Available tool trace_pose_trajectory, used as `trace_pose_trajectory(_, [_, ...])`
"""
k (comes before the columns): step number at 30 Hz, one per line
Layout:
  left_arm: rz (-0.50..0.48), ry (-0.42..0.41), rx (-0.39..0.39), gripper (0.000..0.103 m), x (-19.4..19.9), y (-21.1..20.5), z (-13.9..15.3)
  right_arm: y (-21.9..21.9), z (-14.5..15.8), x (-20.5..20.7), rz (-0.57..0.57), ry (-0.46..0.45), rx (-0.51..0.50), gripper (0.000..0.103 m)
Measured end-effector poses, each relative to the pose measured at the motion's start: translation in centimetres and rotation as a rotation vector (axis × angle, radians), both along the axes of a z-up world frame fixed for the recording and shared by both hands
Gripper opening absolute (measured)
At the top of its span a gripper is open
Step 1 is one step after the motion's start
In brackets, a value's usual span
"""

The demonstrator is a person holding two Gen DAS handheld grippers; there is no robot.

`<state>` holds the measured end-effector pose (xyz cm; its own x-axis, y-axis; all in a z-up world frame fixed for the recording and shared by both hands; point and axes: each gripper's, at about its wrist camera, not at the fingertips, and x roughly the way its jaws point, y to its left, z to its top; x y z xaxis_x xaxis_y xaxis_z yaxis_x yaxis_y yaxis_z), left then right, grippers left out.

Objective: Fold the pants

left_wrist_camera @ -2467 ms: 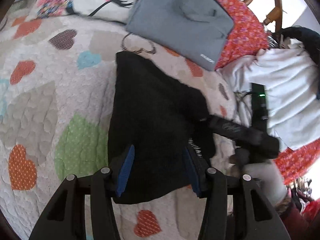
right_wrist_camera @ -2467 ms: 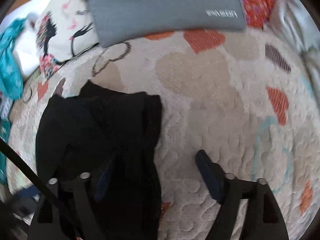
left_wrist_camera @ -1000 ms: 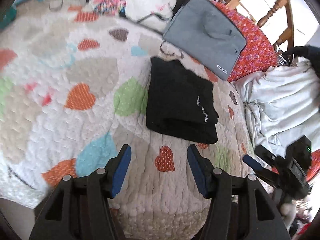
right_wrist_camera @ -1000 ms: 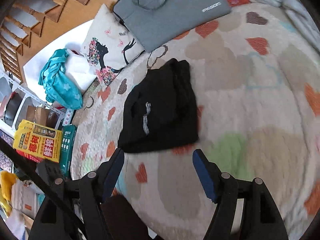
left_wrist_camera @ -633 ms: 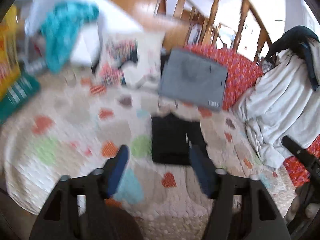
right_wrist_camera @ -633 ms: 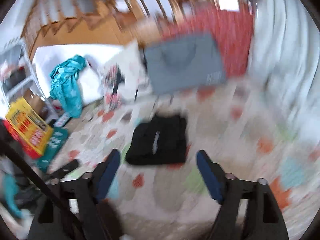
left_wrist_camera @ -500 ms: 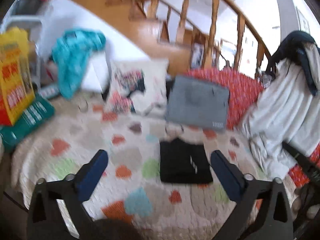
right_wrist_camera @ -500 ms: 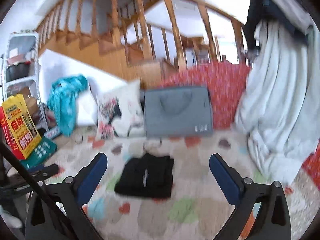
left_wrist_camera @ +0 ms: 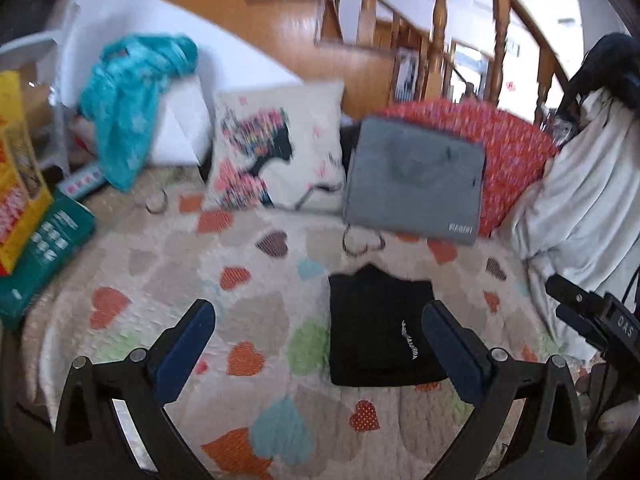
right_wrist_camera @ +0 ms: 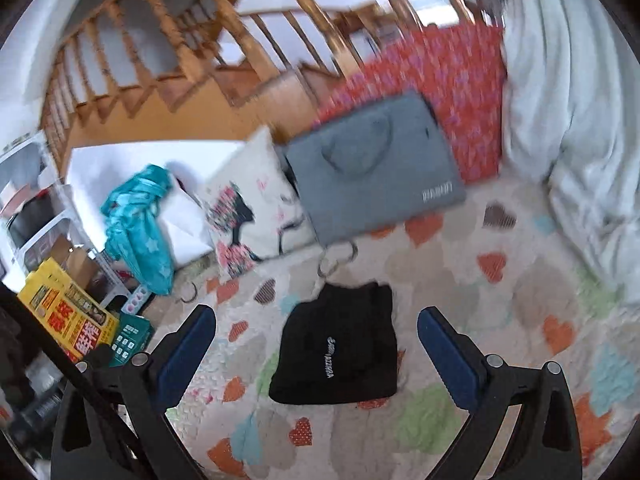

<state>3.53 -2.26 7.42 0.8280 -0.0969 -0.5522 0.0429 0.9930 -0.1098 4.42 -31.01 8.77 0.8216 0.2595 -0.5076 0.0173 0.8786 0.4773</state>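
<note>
The black pants [left_wrist_camera: 380, 330] lie folded into a compact rectangle on the heart-patterned quilt [left_wrist_camera: 248, 272], white lettering facing up. They also show in the right wrist view [right_wrist_camera: 340, 346]. My left gripper [left_wrist_camera: 318, 320] is wide open and empty, held well above and back from the pants. My right gripper [right_wrist_camera: 316, 320] is also wide open and empty, raised above the quilt [right_wrist_camera: 460, 300], with the pants seen between its fingers far below.
A grey bag [left_wrist_camera: 416, 188] leans on a red cushion [left_wrist_camera: 516, 152] behind the pants, beside a printed pillow [left_wrist_camera: 276, 164]. A white blanket [left_wrist_camera: 588, 200] lies at right. Teal cloth [left_wrist_camera: 128, 92], yellow and green boxes [left_wrist_camera: 28, 200] sit left. Wooden stair rails stand behind.
Both grippers let go of the pants, lifted up and pulled far back from the bed, and their jaws opened wider. The folded pants stay put on the quilt.
</note>
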Motion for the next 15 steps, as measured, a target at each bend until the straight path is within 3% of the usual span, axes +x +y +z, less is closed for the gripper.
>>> trace_pose_trajectory(3, [-0.012, 0.036, 0.008, 0.103, 3.4, -1.5, -2.0, -0.2, -1.3, 4.2, -0.008, 0.057, -0.031, 0.099])
trace_pose_trajectory(9, [-0.02, 0.088, 0.023, 0.103, 10.1, -3.7, -5.9, -0.4, -4.4, 10.8, -0.019, 0.085, -0.07, 0.099])
trace_pose_trajectory(12, [-0.014, 0.087, 0.048, 0.103, 11.8, -3.7, -7.3, -0.7, -7.0, 11.8, -0.026, 0.101, -0.077, 0.099])
trace_pose_trajectory(15, [0.017, 0.111, 0.052, 0.103, 12.6, -2.7, -8.7, -0.7, -9.6, 13.3, 0.025, 0.196, -0.052, 0.099])
